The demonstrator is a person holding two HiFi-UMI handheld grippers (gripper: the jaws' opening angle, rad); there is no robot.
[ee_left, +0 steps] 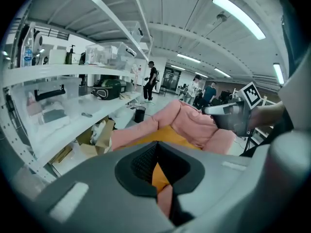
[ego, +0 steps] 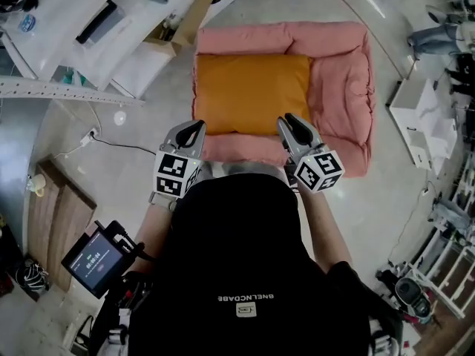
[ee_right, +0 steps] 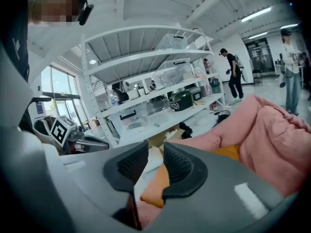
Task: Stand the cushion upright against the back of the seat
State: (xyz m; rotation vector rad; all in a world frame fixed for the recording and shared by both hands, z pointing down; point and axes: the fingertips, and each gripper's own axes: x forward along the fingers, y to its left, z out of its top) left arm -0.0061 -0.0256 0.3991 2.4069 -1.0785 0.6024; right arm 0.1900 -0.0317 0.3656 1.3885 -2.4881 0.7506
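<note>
An orange cushion [ego: 252,93] lies flat on the pink padded seat [ego: 349,87], which rests on the floor with its raised sides at the far edge and at the right. My left gripper [ego: 194,130] hovers at the cushion's near left corner, jaws shut with nothing between them. At the near right corner my right gripper [ego: 289,123] has its jaws slightly apart and empty. In the left gripper view, the cushion [ee_left: 167,136] shows just beyond the closed jaws [ee_left: 156,152]. The right gripper view shows the cushion's corner [ee_right: 158,183] through the narrow gap [ee_right: 154,159].
White shelving [ego: 111,21] runs along the left, with a cardboard box [ego: 182,24] under it close to the seat's far left corner. A white box [ego: 419,117] stands to the right. A cable [ego: 96,136] lies on the floor at the left. People stand far off.
</note>
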